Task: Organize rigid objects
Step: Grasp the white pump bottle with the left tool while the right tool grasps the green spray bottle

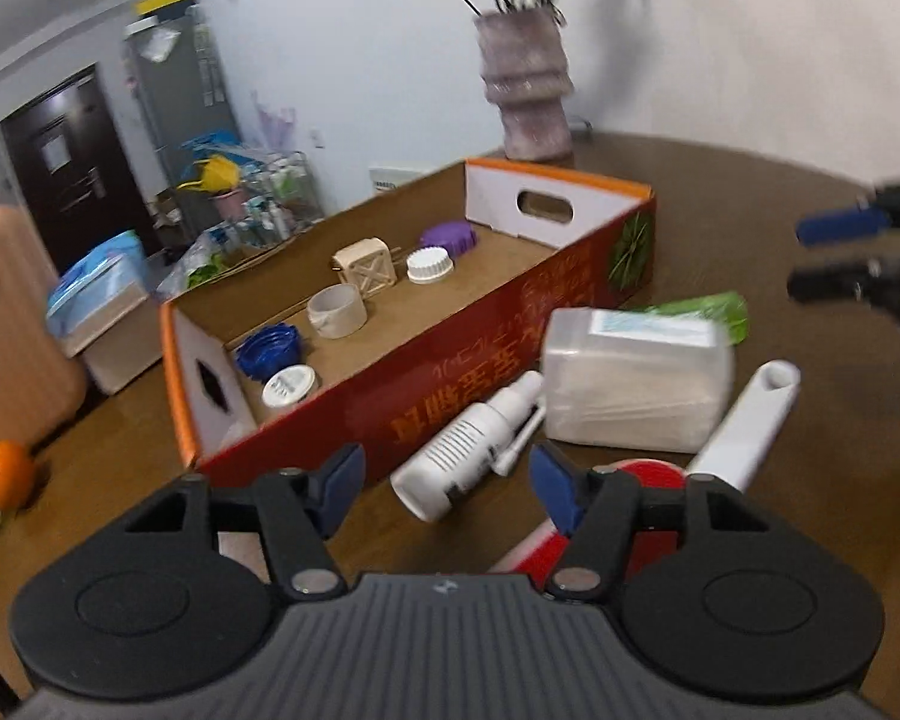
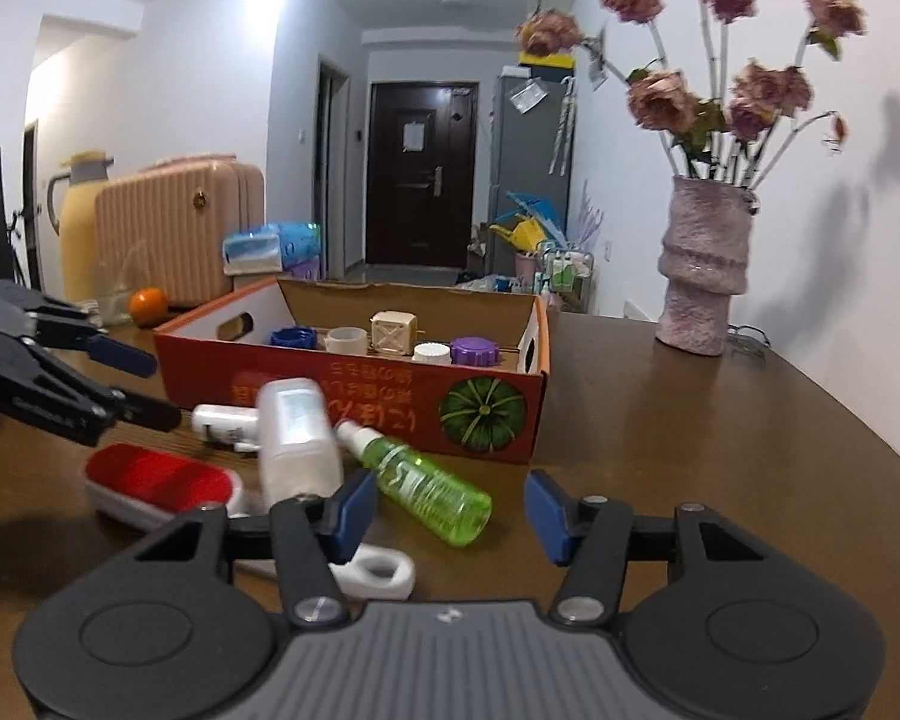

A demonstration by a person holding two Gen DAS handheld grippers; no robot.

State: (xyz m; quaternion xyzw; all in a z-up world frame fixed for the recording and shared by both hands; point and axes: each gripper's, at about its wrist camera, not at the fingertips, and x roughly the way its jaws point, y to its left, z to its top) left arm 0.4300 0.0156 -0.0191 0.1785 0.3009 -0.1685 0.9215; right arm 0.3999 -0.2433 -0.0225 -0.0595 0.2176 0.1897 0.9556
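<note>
A red cardboard box (image 1: 450, 354) (image 2: 390, 396) lies on the brown table and holds several lids, a tape roll (image 1: 336, 312) and a small wooden crate (image 1: 365, 269). In front of it lie a white spray bottle (image 1: 471, 450) (image 2: 225, 423), a clear plastic container (image 1: 636, 387) (image 2: 297, 438), a green spray bottle (image 2: 423, 483) (image 1: 714, 309) and a red and white lint brush (image 1: 732, 438) (image 2: 156, 483). My left gripper (image 1: 447, 480) (image 2: 138, 384) is open and empty, just above the white bottle. My right gripper (image 2: 444, 510) (image 1: 816, 258) is open and empty, near the green bottle.
A pink vase (image 2: 705, 267) (image 1: 531, 90) with flowers stands at the table's far edge by the wall. An orange (image 1: 7, 474) (image 2: 148, 306) lies left of the box. A pink suitcase (image 2: 174, 228) and a yellow thermos (image 2: 81, 222) stand beyond the table.
</note>
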